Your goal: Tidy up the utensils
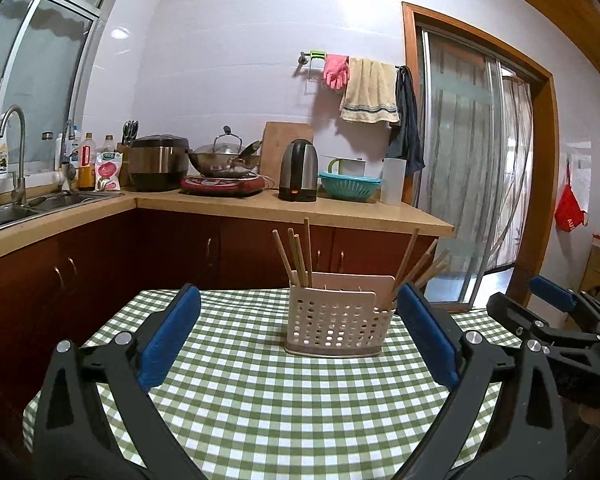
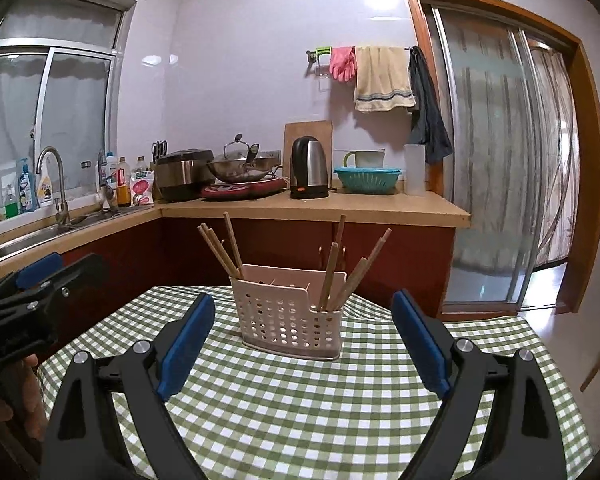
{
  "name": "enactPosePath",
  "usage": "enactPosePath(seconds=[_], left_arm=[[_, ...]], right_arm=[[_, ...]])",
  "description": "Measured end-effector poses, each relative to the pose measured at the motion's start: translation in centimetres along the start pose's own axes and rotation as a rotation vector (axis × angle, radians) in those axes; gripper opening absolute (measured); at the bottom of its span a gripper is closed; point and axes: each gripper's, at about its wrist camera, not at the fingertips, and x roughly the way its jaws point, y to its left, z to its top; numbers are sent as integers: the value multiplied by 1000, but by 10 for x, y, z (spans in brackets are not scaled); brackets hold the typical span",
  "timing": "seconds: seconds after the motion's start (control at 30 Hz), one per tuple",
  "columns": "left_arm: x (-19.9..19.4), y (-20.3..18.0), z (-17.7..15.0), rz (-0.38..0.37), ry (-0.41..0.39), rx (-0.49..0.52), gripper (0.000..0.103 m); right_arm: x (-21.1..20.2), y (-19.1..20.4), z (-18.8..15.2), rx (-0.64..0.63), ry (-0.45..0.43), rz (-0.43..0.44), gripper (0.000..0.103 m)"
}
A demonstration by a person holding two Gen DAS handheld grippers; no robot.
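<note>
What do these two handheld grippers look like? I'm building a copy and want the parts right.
Both match. The left gripper and right gripper each have two angular black plastic arms with triangular cut-outs, silver round bolt heads at the pivots, and long flat blue pads lining the inner faces. No cables, markings or sleeves show.

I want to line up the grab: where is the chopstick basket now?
The chopstick basket stands on the checked tablecloth, ahead of both open hand-held grippers, right of centre in the left wrist view.

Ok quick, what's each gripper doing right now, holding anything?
Left gripper: jaws open, holding nothing.
Right gripper: jaws open, holding nothing.
</note>
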Motion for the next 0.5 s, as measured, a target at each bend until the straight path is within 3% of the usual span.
enactPosePath(seconds=[0.5], left_arm=[[-20,-4,-5,1,-4,-1,98]], right_arm=[[-17,1,-8,-5,-11,-16,87]])
